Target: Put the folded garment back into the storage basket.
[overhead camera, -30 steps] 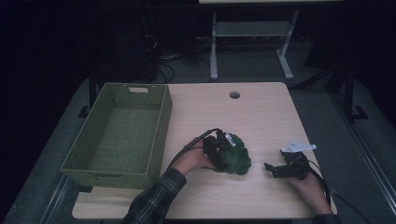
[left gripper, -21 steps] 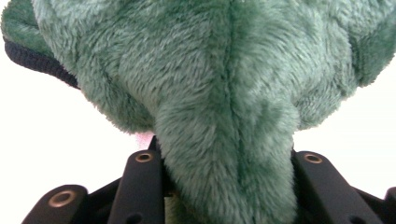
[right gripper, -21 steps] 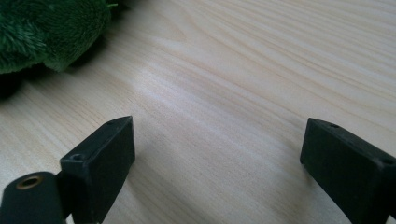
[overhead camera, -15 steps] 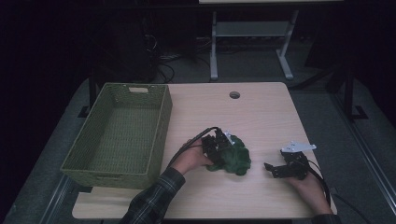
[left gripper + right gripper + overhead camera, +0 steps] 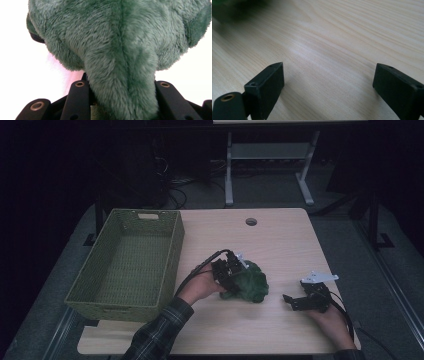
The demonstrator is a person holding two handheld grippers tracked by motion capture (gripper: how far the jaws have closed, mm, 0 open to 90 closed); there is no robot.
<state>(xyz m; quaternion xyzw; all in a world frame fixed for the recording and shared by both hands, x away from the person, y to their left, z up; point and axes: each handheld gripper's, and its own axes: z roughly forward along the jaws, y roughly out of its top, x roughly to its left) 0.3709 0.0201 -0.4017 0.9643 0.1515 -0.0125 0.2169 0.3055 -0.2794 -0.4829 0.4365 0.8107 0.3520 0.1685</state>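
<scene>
From above we see the left tongs [image 5: 239, 272] on a green plush toy [image 5: 248, 287] mid-surface [image 5: 280, 245], beside a green woven basket [image 5: 125, 265]. Their own view shows the jaws pinching the plush's narrow end. The right tongs [image 5: 328, 87] stand spread over bare wood.

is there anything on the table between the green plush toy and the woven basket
Nothing visible stands between them. The green plush toy, clamped in the left gripper, sits right of the woven basket, with bare table between. The basket's near wall must be cleared.
</scene>
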